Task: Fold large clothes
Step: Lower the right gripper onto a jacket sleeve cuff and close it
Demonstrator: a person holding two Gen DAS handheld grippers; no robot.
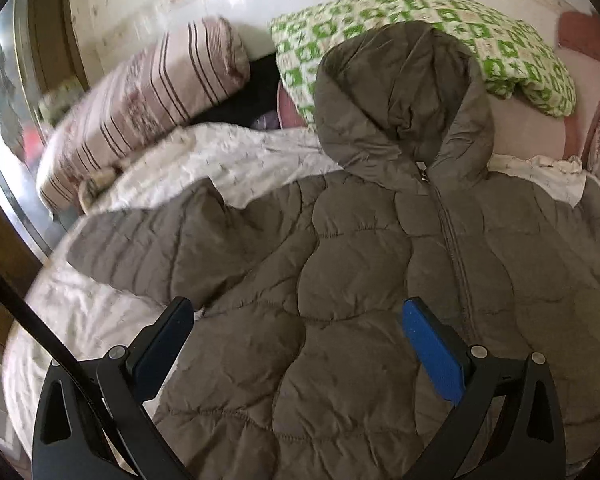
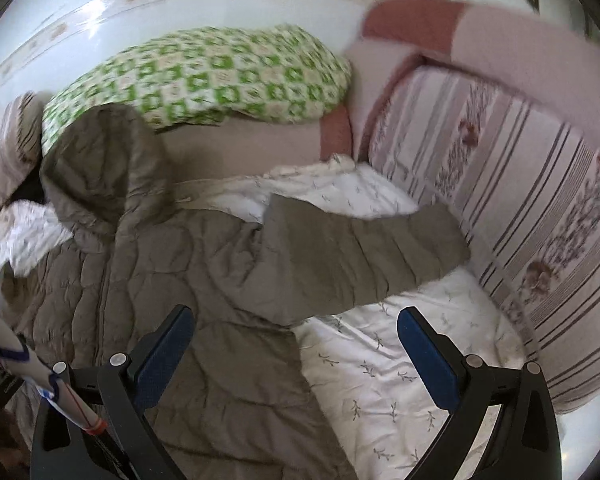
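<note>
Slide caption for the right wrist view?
Open right gripper above the zipped jacket on the bed sheet, sleeve spread.

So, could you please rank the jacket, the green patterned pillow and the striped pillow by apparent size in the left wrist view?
1. Jacket, clearly largest, though nearest the camera.
2. Green patterned pillow and striped pillow: look alike, unranked.
</note>
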